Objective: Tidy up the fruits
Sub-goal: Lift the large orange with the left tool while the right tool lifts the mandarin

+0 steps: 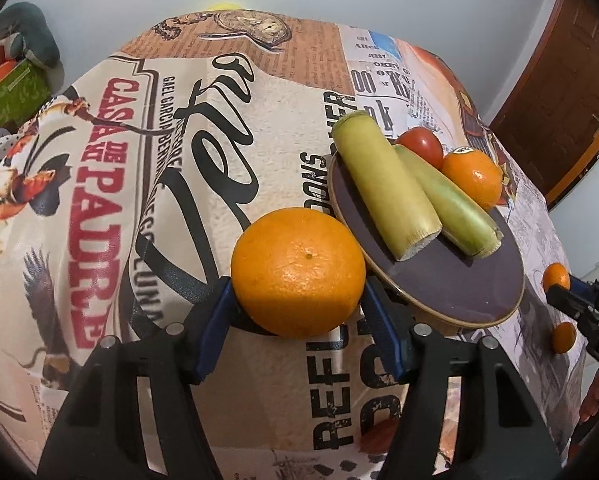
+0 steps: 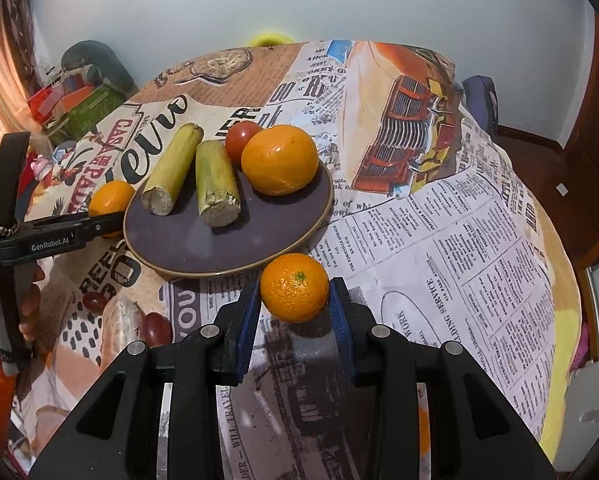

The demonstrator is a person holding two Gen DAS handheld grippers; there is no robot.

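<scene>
A dark round plate (image 1: 451,280) (image 2: 219,240) carries two green-yellow stalk pieces (image 1: 383,180) (image 2: 215,180), a red tomato (image 1: 421,146) (image 2: 239,140) and a large orange (image 1: 473,178) (image 2: 279,160). My left gripper (image 1: 299,296) is shut on an orange (image 1: 297,272) (image 2: 109,200) just left of the plate. My right gripper (image 2: 295,300) is shut on a smaller orange (image 2: 294,287) (image 1: 555,276) at the plate's near edge. The right gripper also shows in the left wrist view (image 1: 579,304), and the left gripper in the right wrist view (image 2: 99,226).
The table wears a printed newspaper-style cloth (image 2: 439,240) (image 1: 139,200). Another small orange (image 1: 563,336) lies by the right gripper. Two dark grapes (image 2: 155,326) lie near the front left. Boxes and a bag (image 2: 79,96) stand beyond the table's left edge.
</scene>
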